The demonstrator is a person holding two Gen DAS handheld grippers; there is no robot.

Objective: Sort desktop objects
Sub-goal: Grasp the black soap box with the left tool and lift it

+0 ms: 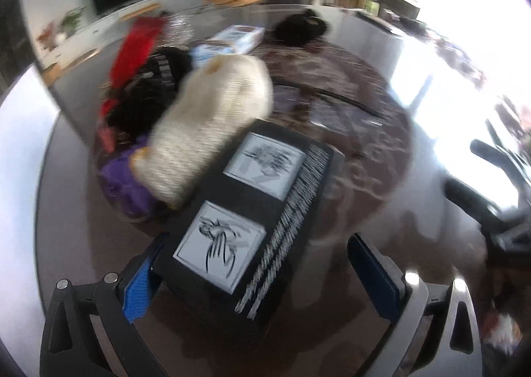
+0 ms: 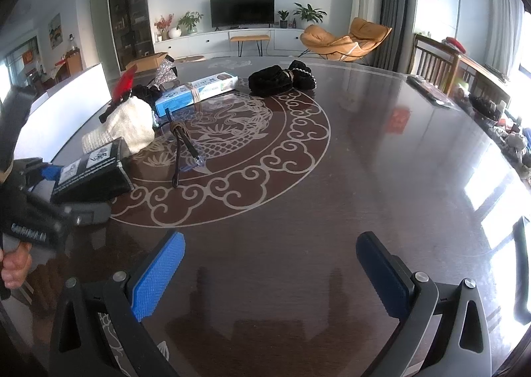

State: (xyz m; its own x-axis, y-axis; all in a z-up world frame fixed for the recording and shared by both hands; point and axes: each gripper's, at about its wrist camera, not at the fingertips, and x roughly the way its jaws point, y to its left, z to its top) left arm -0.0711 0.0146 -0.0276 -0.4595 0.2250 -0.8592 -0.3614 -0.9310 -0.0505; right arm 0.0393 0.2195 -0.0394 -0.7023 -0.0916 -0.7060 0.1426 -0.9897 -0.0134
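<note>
Left gripper (image 1: 255, 264) jaws spread wide around the near end of the black box (image 1: 245, 217); right gripper (image 2: 270, 264) wide and empty.

The box lies on the surface (image 2: 332, 177) against the cream knit bundle (image 1: 212, 124); only one pad seems to touch, so closing could skew it into the pile.

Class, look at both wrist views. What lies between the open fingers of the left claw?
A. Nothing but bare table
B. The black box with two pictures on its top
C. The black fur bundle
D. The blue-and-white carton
B: the black box sits between the left claw fingers, which are spread wide.
</note>
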